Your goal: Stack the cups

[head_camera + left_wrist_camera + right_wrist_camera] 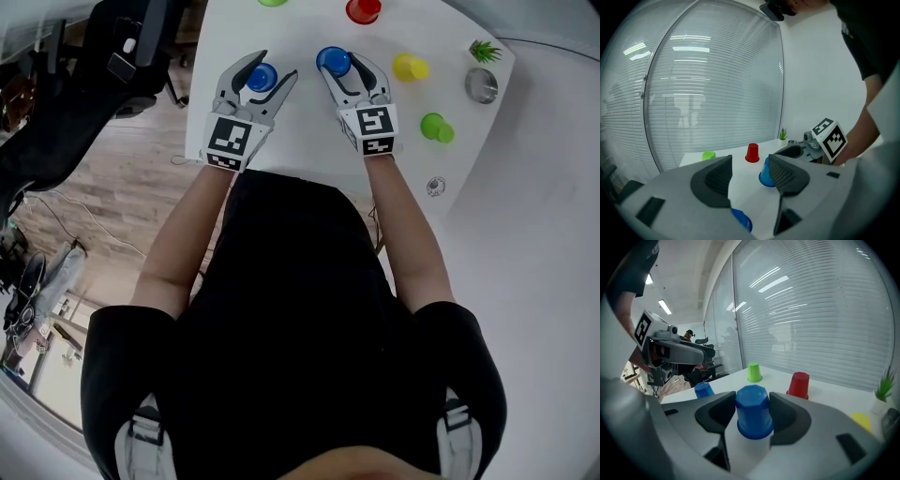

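A blue cup [262, 78] stands upside down on the white table [302, 139], between the jaws of my left gripper [267, 68]. The jaws stand open around it; in the left gripper view the cup [741, 221] shows low down, clear of both pads. A second upside-down blue cup [333, 61] sits between the jaws of my right gripper [343, 67]. In the right gripper view both pads lie against this cup's [753, 411] sides. A red cup [363, 9], a yellow cup [410, 67] and a green cup [436, 127] stand farther off.
A second green cup [753, 372] stands at the table's far side. A small potted plant [485, 51] and a round metal thing [481, 84] sit at the right corner. The table's near edge runs just behind both grippers.
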`<state>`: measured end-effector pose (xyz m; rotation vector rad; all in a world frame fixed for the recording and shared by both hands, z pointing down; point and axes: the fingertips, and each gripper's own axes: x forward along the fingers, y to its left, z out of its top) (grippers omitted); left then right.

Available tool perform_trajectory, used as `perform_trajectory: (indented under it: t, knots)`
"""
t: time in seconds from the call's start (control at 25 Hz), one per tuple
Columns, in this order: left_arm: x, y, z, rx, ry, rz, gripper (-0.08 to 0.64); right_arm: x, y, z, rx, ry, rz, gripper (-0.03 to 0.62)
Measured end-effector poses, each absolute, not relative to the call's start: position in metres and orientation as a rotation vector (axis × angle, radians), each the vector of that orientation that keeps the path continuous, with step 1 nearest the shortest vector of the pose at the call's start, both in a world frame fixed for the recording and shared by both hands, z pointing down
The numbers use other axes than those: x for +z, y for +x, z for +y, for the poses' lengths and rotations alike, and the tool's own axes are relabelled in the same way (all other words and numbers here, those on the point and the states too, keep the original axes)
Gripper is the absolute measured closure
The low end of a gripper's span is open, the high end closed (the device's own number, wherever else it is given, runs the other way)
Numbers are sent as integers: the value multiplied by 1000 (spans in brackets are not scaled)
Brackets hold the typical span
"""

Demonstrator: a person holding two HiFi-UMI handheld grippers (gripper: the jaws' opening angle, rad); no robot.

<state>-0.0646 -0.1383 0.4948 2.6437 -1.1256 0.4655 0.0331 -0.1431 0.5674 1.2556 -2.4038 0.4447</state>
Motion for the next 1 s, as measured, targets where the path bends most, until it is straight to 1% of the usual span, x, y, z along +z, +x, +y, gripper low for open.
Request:
perform_trajectory:
  t: [0.2, 0.44, 0.68, 0.8, 0.92, 1.0]
  knots:
    - [488, -41, -125, 457, 2689, -1074, 318, 560, 58, -117, 453, 1307, -2401, 368]
    - [491, -18, -107, 481, 2727, -1016, 317, 576, 71, -82, 499, 1311, -2386, 368]
    - [491, -21, -104, 513, 2723, -1060, 316, 597, 70, -61, 515, 1282, -2371, 364]
    - [494, -30, -105, 530, 2707, -1108, 316, 600, 71, -58, 518, 1259, -2379, 348]
    - [497, -43, -108, 548, 2684, -1165, 316, 588, 69, -61, 521, 1255, -2420, 303]
    - [499, -53, -110, 556, 2662, -1210, 314, 574, 65, -65, 507, 1251, -2449, 298]
